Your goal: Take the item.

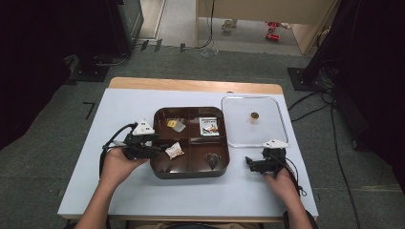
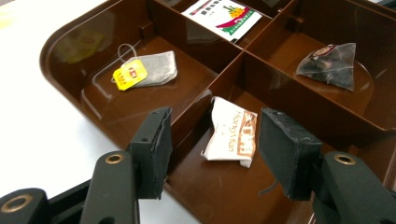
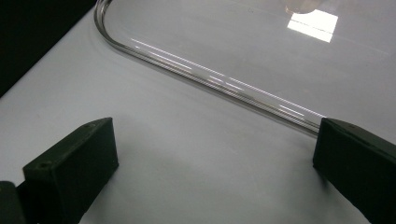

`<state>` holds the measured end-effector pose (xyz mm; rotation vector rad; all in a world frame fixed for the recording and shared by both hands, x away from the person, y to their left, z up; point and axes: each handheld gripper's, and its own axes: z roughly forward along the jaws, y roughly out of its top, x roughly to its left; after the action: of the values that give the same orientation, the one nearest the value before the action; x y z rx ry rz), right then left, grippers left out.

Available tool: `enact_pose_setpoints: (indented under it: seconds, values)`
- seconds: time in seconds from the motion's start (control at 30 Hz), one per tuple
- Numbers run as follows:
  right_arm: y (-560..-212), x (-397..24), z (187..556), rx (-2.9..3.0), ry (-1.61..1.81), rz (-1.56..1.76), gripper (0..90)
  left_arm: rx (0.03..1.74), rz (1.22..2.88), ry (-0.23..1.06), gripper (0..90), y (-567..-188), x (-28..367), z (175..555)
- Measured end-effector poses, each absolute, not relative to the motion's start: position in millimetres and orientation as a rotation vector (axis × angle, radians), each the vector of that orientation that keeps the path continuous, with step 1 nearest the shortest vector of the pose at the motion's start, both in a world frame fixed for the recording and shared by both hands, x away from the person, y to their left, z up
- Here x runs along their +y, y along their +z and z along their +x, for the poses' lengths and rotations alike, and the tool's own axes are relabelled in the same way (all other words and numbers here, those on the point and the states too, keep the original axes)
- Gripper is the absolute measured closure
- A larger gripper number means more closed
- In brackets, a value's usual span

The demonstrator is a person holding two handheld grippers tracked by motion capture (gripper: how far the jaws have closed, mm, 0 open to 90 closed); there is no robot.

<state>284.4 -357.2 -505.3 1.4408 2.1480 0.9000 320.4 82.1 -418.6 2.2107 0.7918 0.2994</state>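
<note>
Nearest the camera, the person's left hand [image 1: 117, 164] and right hand [image 1: 282, 181] came in over the near edge of the white surface [image 1: 124, 109], each carrying a gripper. The left gripper [image 1: 160, 150] sat at the left wall of the brown compartment tray [image 1: 191, 172], its jaws spread partway with the white sachet [image 2: 232, 134] between the pads but not pressed by either; it stood on edge in the near-left compartment, leaning against the divider, so it seemed this was the packet being dealt with. The right gripper [image 1: 249, 162] rested low on the surface to the right of the tray, jaws spread wide on nothing, apparently waiting just short of the clear lid [image 1: 282, 124], which lay flat beside the tray. Farther in, a dark pyramid tea bag [image 2: 329, 65] sat in the near-right compartment, a yellow-tagged tea bag [image 2: 149, 70] in the far-left one and a printed packet [image 2: 224, 16] in the far-right one, one item to each compartment.
</note>
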Motion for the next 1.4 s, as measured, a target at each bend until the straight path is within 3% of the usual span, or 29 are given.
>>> enact_pose_setpoints:
  seconds: [0.83,1.4]
  values:
    - [-505.3,-357.2,284.4,2.148,0.9,1.441,0.0,0.784,2.329,0.226,44.0,-440.3,46.2,331.6]
    - [-505.3,-357.2,284.4,2.148,0.9,1.44,0.0,0.774,2.455,0.274,34.4,-450.6,31.7,330.3]
